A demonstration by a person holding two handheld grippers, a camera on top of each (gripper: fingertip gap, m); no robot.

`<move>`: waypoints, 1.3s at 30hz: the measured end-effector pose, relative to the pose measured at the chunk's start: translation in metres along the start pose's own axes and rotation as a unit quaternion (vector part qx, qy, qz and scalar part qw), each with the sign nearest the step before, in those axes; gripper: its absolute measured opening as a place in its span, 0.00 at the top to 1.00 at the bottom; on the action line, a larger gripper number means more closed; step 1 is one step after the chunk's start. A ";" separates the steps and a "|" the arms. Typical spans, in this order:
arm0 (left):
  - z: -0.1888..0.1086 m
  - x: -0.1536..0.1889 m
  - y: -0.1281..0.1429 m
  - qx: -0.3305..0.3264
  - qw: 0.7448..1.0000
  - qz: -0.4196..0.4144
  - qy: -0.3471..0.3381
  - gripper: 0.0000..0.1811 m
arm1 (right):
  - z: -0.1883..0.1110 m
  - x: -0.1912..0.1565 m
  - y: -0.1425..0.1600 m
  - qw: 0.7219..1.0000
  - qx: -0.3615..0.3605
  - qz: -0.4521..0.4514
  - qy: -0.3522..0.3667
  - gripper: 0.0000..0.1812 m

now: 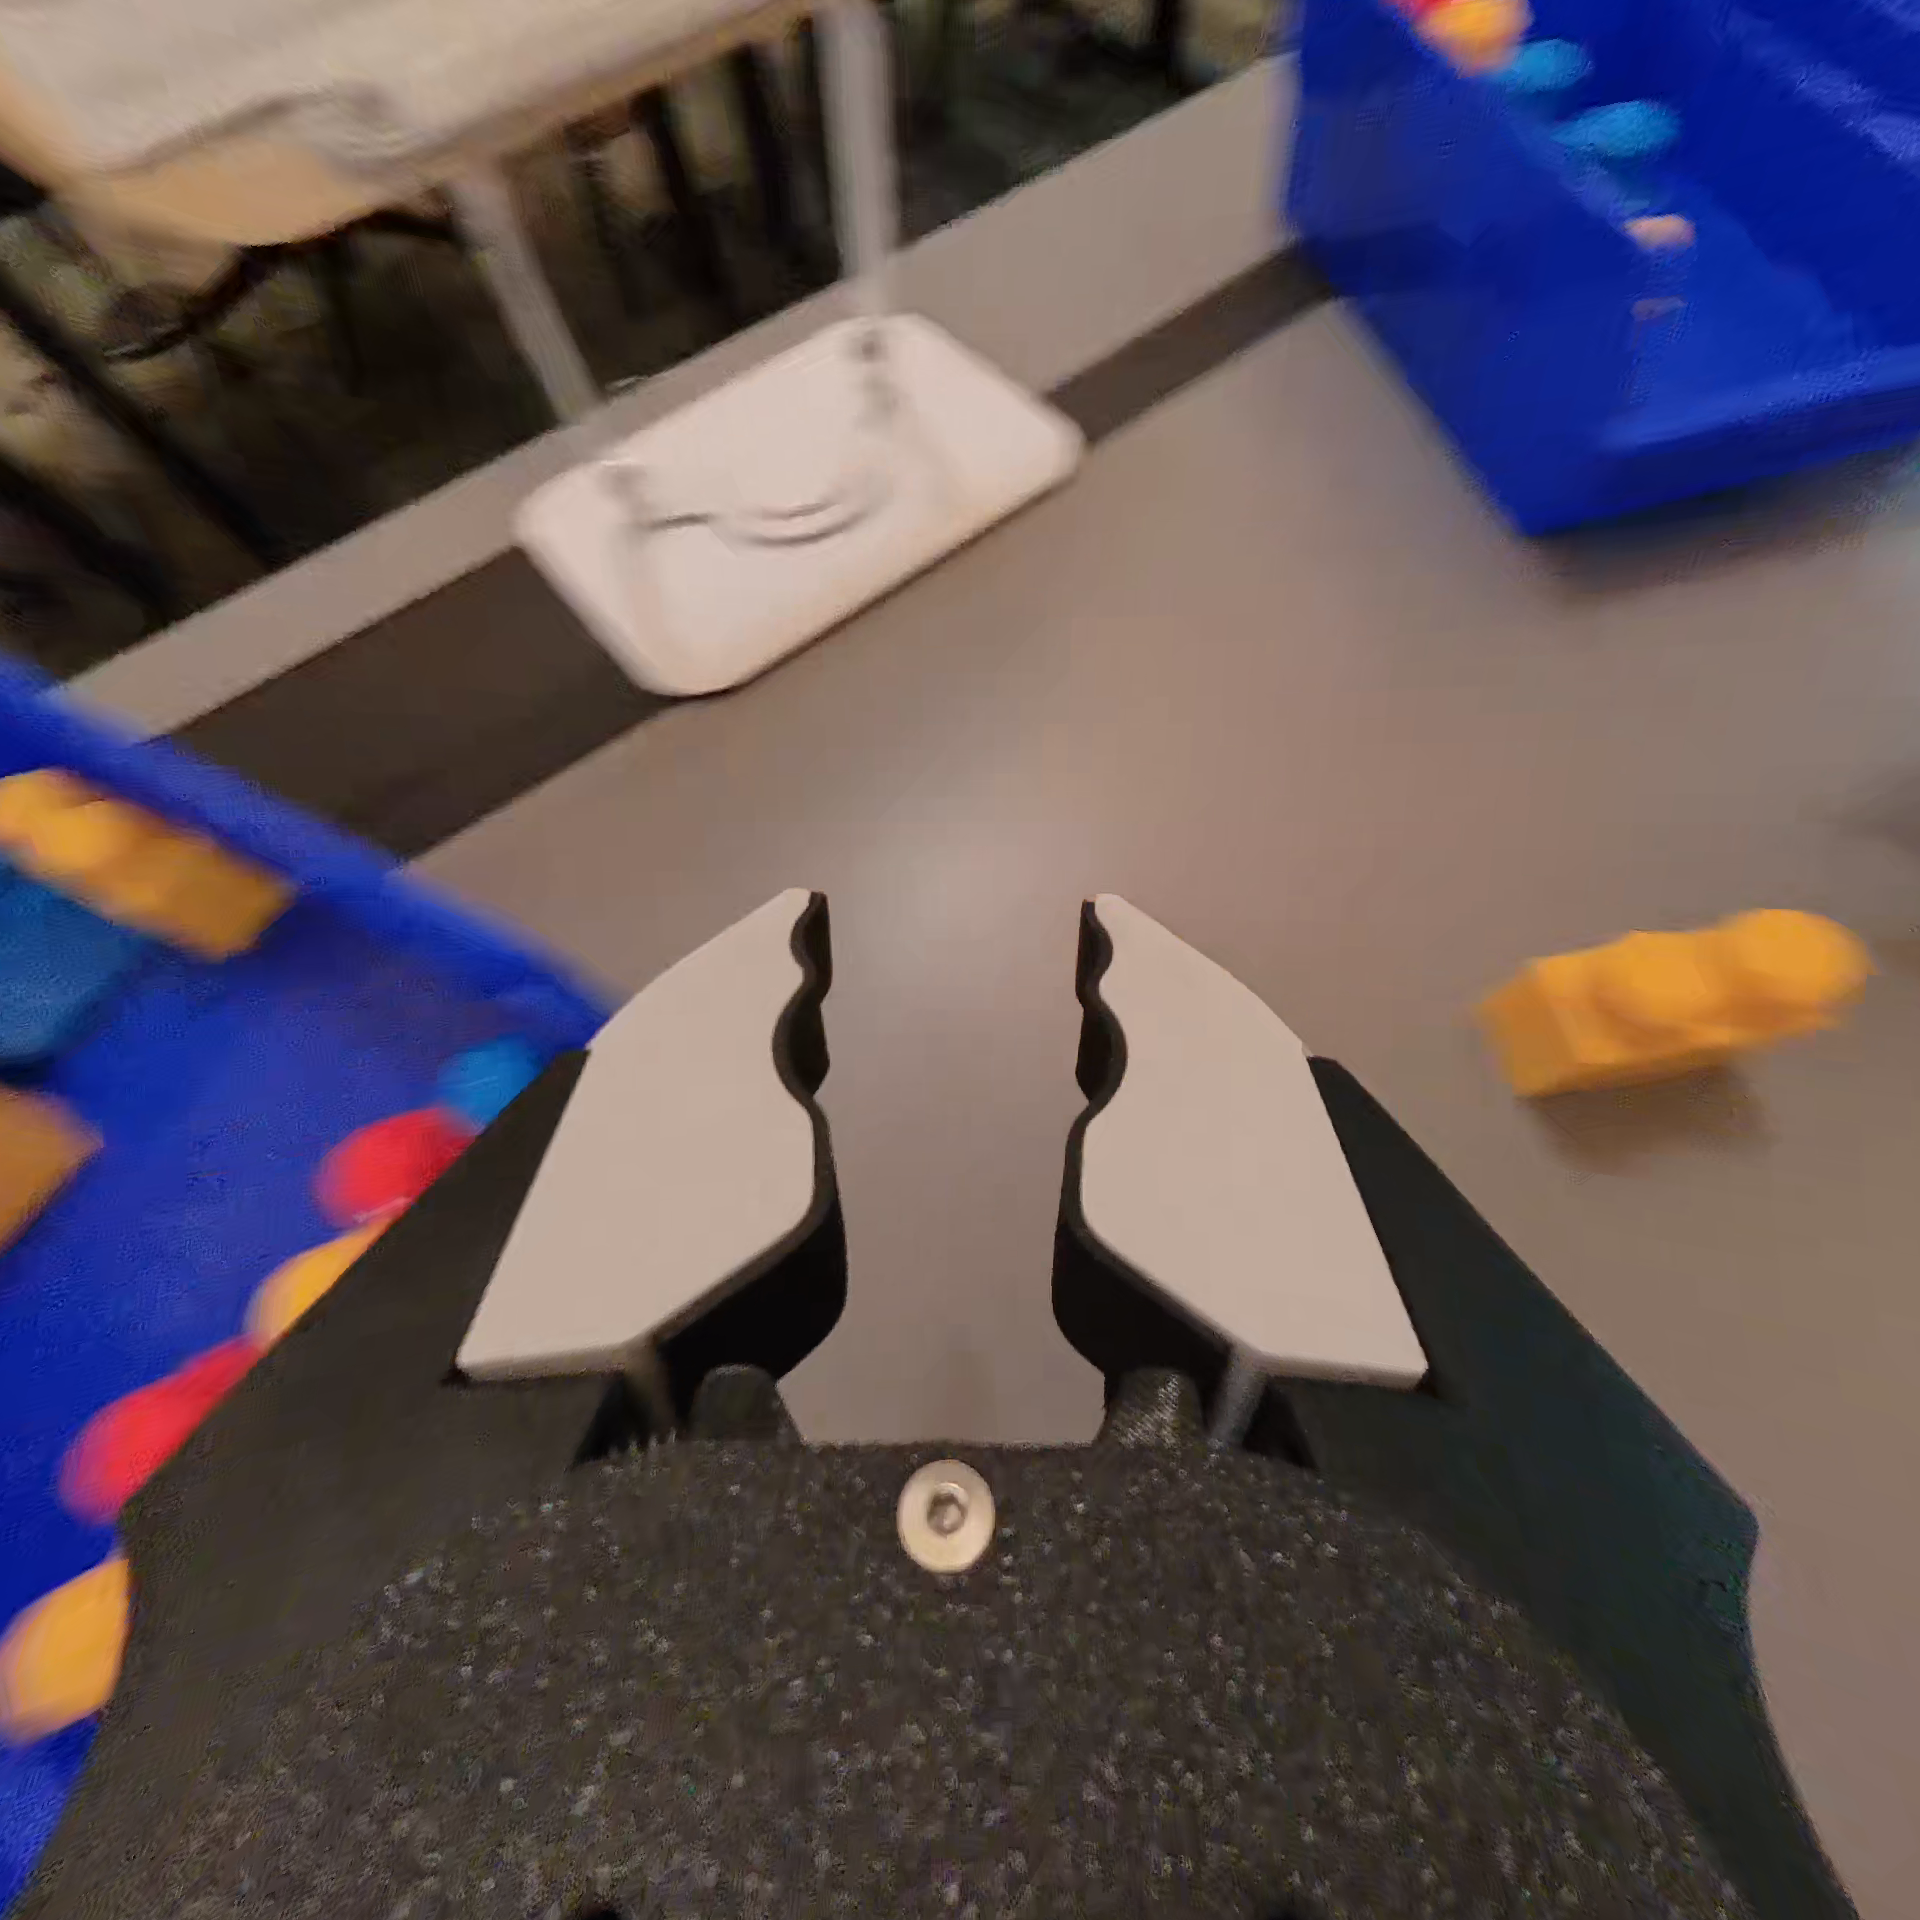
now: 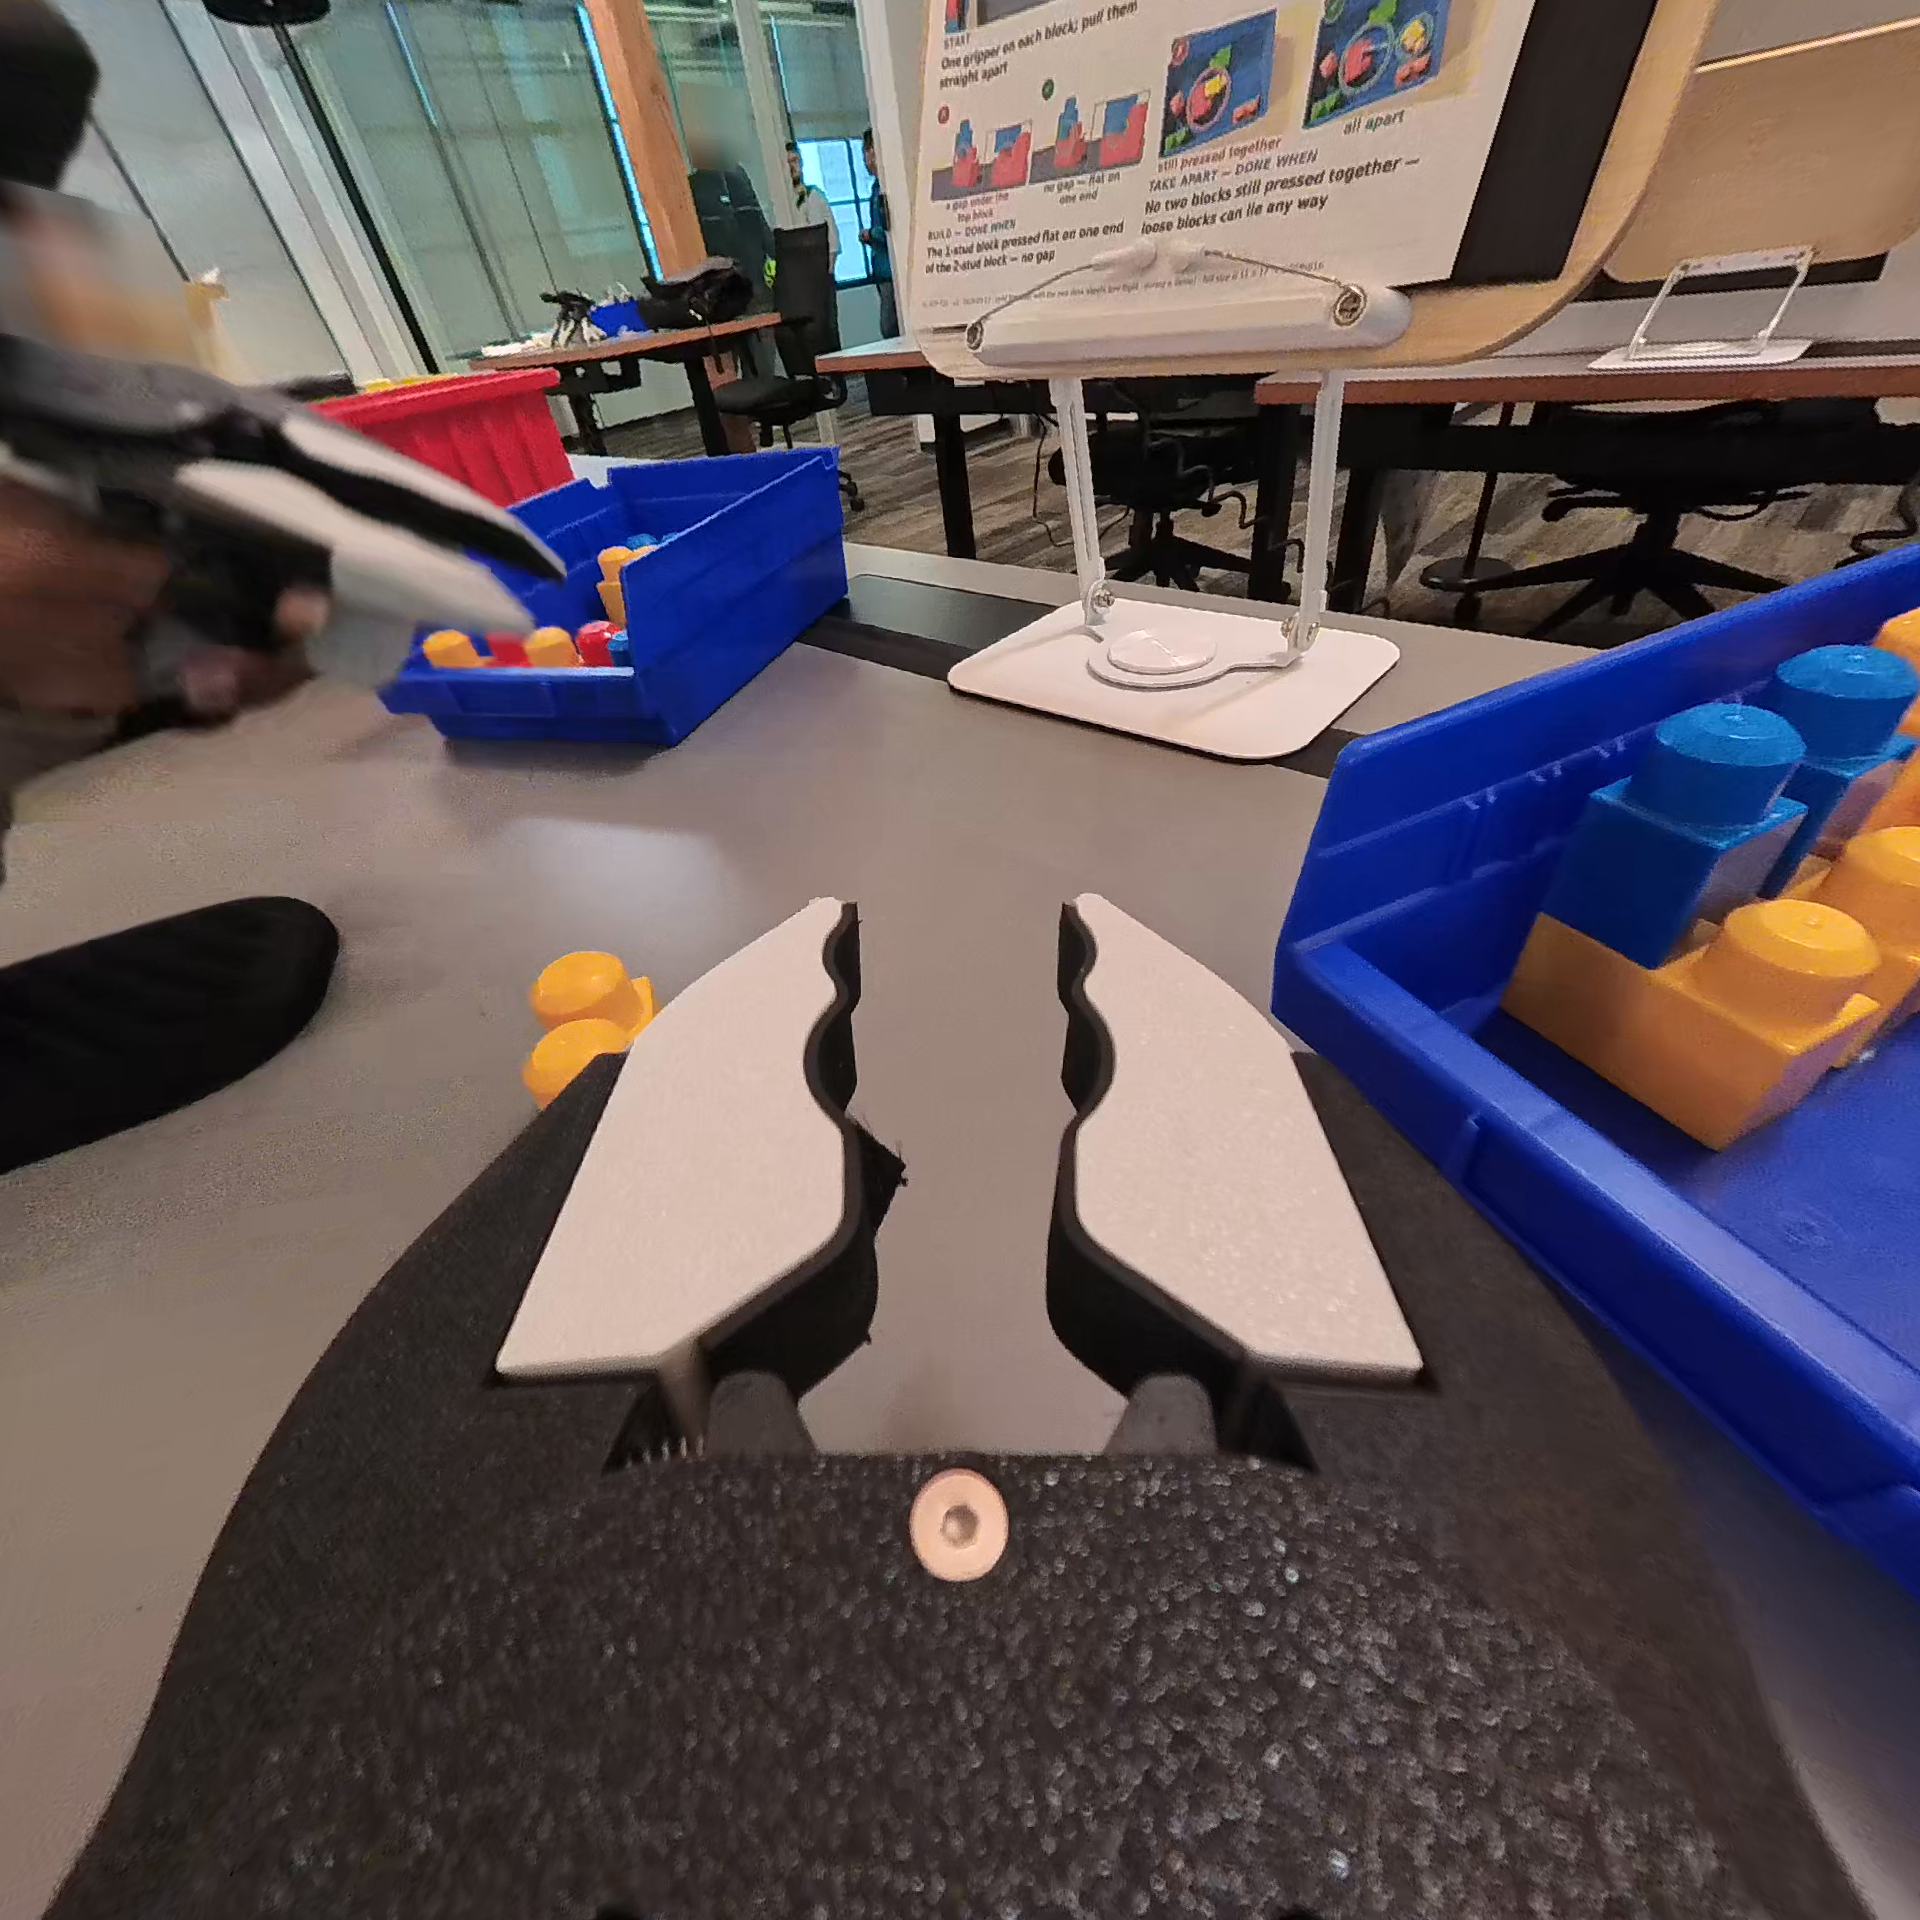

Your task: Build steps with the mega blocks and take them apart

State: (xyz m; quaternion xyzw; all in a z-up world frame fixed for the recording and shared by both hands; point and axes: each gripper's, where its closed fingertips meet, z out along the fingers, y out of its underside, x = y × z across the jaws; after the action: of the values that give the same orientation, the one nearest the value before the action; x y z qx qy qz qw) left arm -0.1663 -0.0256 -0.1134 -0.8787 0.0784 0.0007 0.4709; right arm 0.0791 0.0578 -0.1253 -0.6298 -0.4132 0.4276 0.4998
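Right gripper (image 2: pixel 958 914) sits nearest in the right wrist view, low over the grey table (image 2: pixel 935 810), jaws apart w/ nothing between them. Left gripper (image 1: pixel 951 909) is likewise parted and empty; it also shows farther off at the left of the right wrist view, raised above the table near the far-left blue bin (image 2: pixel 665 623), which holds red, orange and blue blocks.

Loose orange 2-stud block (image 2: pixel 582 1023) lies on the table just left of the right gripper's left finger, partly hidden behind it. In the left wrist view the same block (image 1: pixel 1673 997) is at right, well apart from the left gripper; that view is motion-blurred. It appears tipped on its side, studs pointing sideways rather than up, long axis running roughly left-right in the left view, slightly tilted.

Near-right blue bin (image 2: pixel 1455 1091) holds blue-on-orange pairs already pressed together (image 2: pixel 1704 914).

Judgement: step in hand is prob. picking up the loose orange block to start a build. To do it well, approach w/ jaws wide, square them across the block's short sides, close on the flat walls not the studs, then turn it studs-up before pressing a second block on. A grip on the round studs could slip.

White stand (image 2: pixel 1174 675) w/ an instruction sheet is at far centre.
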 end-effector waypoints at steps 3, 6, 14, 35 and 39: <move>-0.021 -0.093 0.007 -0.041 0.997 -0.013 -0.065 0.75 | 0.000 -0.003 0.000 1.000 -0.002 -0.002 -0.006 0.80; -0.033 -0.165 0.043 -0.137 0.985 0.001 -0.106 0.76 | 0.001 -0.006 0.001 1.000 -0.004 -0.006 -0.010 0.80; -0.030 -0.208 0.122 -0.301 0.952 0.047 -0.033 0.74 | 0.003 -0.006 0.006 1.000 -0.015 -0.003 -0.013 0.80; -0.038 0.009 0.024 -0.195 0.954 0.203 0.099 0.85 | 0.007 -0.010 0.015 0.999 -0.032 -0.002 -0.029 0.80; -0.015 0.068 0.039 -0.196 0.942 0.215 0.166 0.85 | 0.008 -0.022 0.015 0.998 -0.033 -0.011 -0.056 0.80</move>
State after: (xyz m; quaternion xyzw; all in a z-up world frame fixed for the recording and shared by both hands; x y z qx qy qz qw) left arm -0.1055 -0.0681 -0.1424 -0.9036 0.3406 -0.0289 0.2584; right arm 0.0668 0.0368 -0.1386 -0.6167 -0.4614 0.4425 0.4593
